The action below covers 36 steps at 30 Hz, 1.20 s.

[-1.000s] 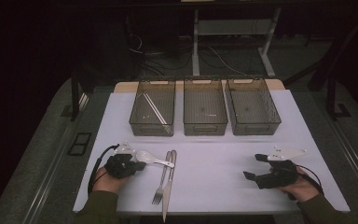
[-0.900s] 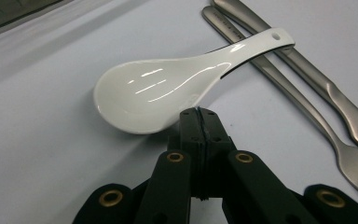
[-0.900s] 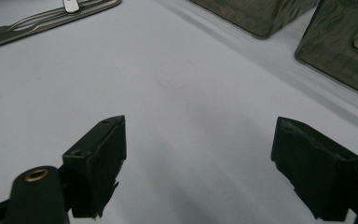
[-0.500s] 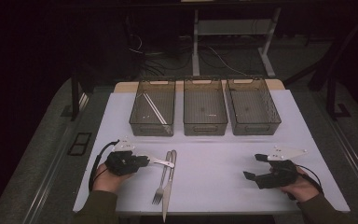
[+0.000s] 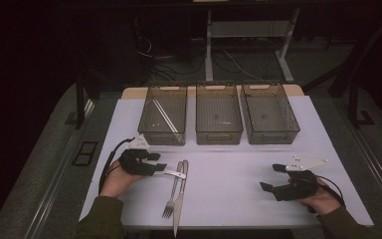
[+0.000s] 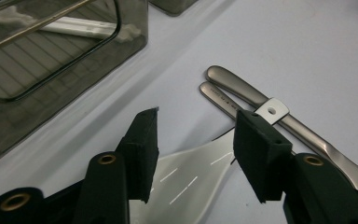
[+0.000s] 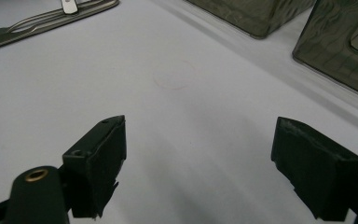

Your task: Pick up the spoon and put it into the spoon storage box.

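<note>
Evidently the work is sorting cutlery into the three smoky plastic bins along the far edge of the desk (image 5: 328, 149). At the far left, the left bin (image 5: 162, 119) already holds long pale utensils leaning across it, which suggests each bin takes one kind. Just in front of it, the left gripper (image 6: 193, 144) hovers low over a white plastic spatula (image 6: 191, 179), whose slotted blade lies flat on the desk between the jaws; these have just been opening and now stand half apart, the pads clear of the blade, so the spatula rests on its own. Its holed handle tip lies across the handles of a metal fork (image 5: 171, 194) and a knife (image 5: 179, 199), which lie side by side, touching, handles toward the bins and easy to take from the near side. The middle bin (image 5: 219, 117) and the right bin (image 5: 268, 114) look empty, probably waiting for those two. Farther right, the right gripper (image 5: 271, 179) rests well apart from everything, jaws wide and holding nothing, likely idle until something needs moving.
</note>
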Tool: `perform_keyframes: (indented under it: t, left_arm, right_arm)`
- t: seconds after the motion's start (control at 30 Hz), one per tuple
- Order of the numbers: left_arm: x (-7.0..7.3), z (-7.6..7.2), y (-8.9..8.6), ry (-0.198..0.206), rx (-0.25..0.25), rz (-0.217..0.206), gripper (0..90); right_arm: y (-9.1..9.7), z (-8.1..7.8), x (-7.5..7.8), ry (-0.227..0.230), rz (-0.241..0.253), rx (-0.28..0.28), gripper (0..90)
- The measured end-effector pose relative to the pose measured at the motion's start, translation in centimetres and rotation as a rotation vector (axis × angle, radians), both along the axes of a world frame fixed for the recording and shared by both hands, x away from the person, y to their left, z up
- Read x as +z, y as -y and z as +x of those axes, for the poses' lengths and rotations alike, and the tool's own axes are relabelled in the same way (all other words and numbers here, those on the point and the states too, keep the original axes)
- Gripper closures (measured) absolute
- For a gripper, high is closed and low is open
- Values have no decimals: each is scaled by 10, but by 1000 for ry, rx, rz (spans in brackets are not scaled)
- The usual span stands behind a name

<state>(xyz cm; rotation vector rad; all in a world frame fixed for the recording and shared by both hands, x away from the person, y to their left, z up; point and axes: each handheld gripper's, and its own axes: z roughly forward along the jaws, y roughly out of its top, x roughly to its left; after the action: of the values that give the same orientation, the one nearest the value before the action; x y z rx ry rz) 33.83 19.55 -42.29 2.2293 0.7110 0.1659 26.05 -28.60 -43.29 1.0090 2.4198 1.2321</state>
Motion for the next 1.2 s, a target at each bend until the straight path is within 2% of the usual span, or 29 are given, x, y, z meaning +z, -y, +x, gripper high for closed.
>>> perform_keyframes:
  t: [0.1, 0.47, 0.67, 0.8, 1.1, 1.13, 1.2]
  left_arm:
    - [-3, 4, -1, -12, -15, -6, 450]
    - [-10, 4, -2, -18, -33, 74, 403]
    - [-13, 3, -3, -21, -46, 96, 403]
    - [-13, 1, -3, -16, -60, 101, 443]
    - [-12, -4, -8, 13, -93, 140, 555]
    - [-13, -6, -8, 2, -82, 131, 563]
    - [-13, -7, -8, 5, -89, 131, 574]
  right_arm:
    - [0, 0, 0, -1, 0, 1, 178]
    - [0, 0, 0, -3, -1, 3, 179]
    - [0, 0, 0, -4, -1, 3, 179]
    - [0, 0, 0, -1, 0, 2, 178]
    - [0, 0, 1, -1, 1, 1, 179]
    - [0, 0, 1, -1, 1, 1, 179]
    - [0, 0, 1, 0, 1, 1, 179]
